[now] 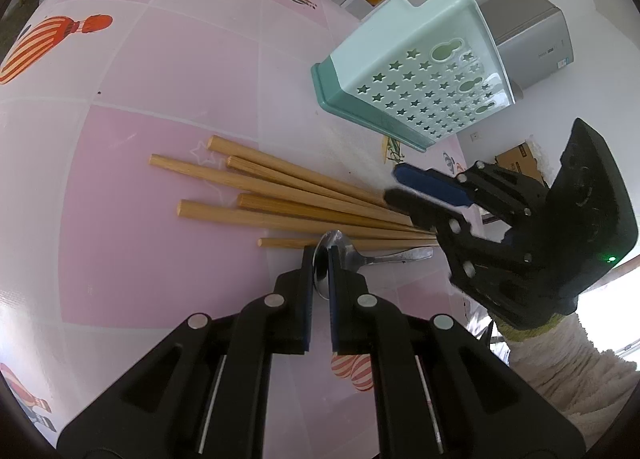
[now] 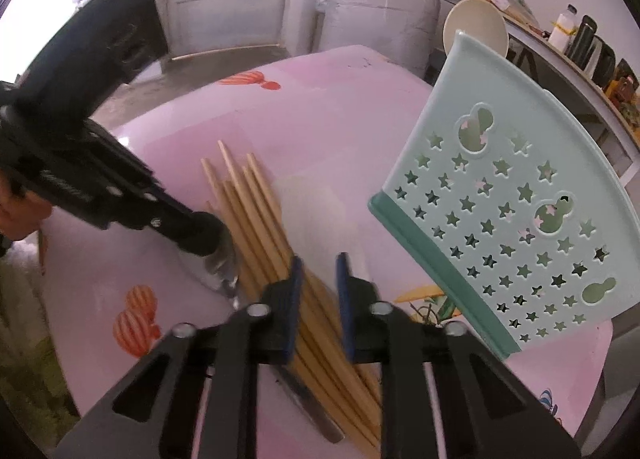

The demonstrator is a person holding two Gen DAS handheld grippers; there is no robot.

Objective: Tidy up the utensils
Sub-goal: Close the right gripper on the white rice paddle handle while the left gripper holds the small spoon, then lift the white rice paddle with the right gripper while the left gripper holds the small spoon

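Note:
Several wooden chopsticks (image 1: 280, 195) (image 2: 256, 211) lie fanned on the pink tablecloth (image 1: 140, 99). A metal spoon (image 1: 384, 257) (image 2: 222, 263) rests beside them. My left gripper (image 1: 321, 271) (image 2: 200, 235) is shut on the spoon's bowl, low on the cloth. The right gripper (image 2: 319, 279) (image 1: 394, 187) straddles the chopsticks near their thin ends, its blue pads closed in against the bundle. A mint-green utensil holder (image 1: 420, 71) (image 2: 500, 199) with star-shaped holes stands just beyond the chopsticks, near the table's edge.
A cream dish (image 2: 476, 27) shows behind the holder's top. Past the table edge stand a silver fridge (image 1: 528, 43) and a cardboard box (image 1: 520, 155). A fleecy sleeve (image 1: 560, 359) carries the right gripper. A shelf with bottles (image 2: 580, 39) runs along the wall.

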